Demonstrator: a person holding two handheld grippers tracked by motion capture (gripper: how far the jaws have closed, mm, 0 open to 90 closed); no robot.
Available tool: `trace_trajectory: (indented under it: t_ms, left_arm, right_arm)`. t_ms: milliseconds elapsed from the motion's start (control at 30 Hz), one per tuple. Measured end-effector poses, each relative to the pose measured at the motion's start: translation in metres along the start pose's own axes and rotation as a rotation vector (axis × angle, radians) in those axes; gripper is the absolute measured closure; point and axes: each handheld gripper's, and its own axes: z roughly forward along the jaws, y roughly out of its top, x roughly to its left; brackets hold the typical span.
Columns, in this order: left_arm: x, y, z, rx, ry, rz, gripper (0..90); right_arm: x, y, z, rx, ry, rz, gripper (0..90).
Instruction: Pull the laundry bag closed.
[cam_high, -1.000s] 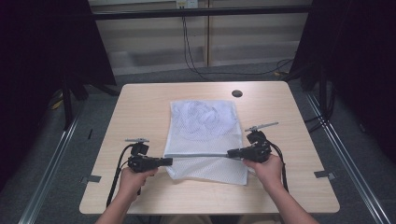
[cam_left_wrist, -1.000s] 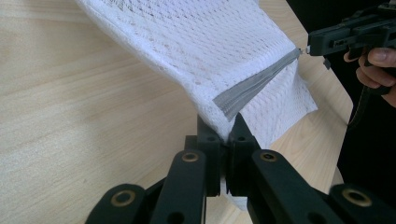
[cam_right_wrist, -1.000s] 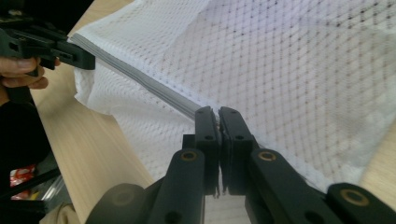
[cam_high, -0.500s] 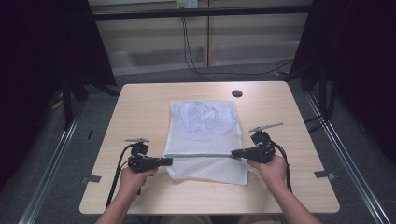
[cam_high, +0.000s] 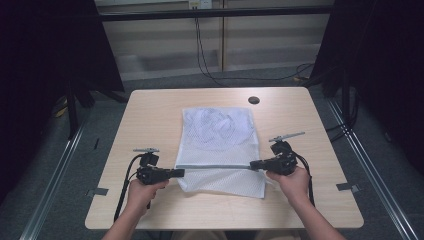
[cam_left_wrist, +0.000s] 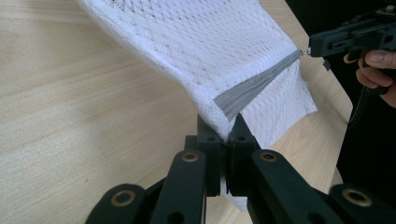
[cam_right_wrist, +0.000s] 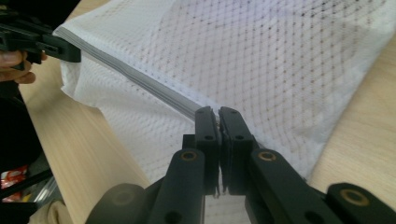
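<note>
A white mesh laundry bag (cam_high: 218, 130) lies flat on the middle of the wooden table (cam_high: 150, 112), with a grey zipper band (cam_high: 215, 166) stretched taut across its near part. My left gripper (cam_high: 178, 172) is shut on the zipper's left end, and its own view has the mesh (cam_left_wrist: 219, 42) and grey tape (cam_left_wrist: 254, 86) running out from its closed jaws. My right gripper (cam_high: 253, 164) is shut on the zipper's right end, with the zipper band (cam_right_wrist: 140, 81) leading away across the mesh (cam_right_wrist: 280, 60). The bag's near flap hangs below the lifted zipper.
A dark round hole (cam_high: 254, 100) sits in the table top near the far edge. Cables (cam_high: 205, 55) hang down behind the table. Metal floor rails (cam_high: 55, 175) run along both sides.
The right gripper has shifted slightly to the right and away, pulling the zipper tighter. The left gripper has stayed put.
</note>
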Motion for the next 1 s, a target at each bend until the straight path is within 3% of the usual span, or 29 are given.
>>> trace_trajectory:
  t_ms: [1000]
  left_arm:
    - [-0.001,0.0,0.0,0.001,0.003,-0.005,87.4]
  right_arm:
    - [-0.015,-0.012,-0.015,-0.014,-0.027,0.019,86.9]
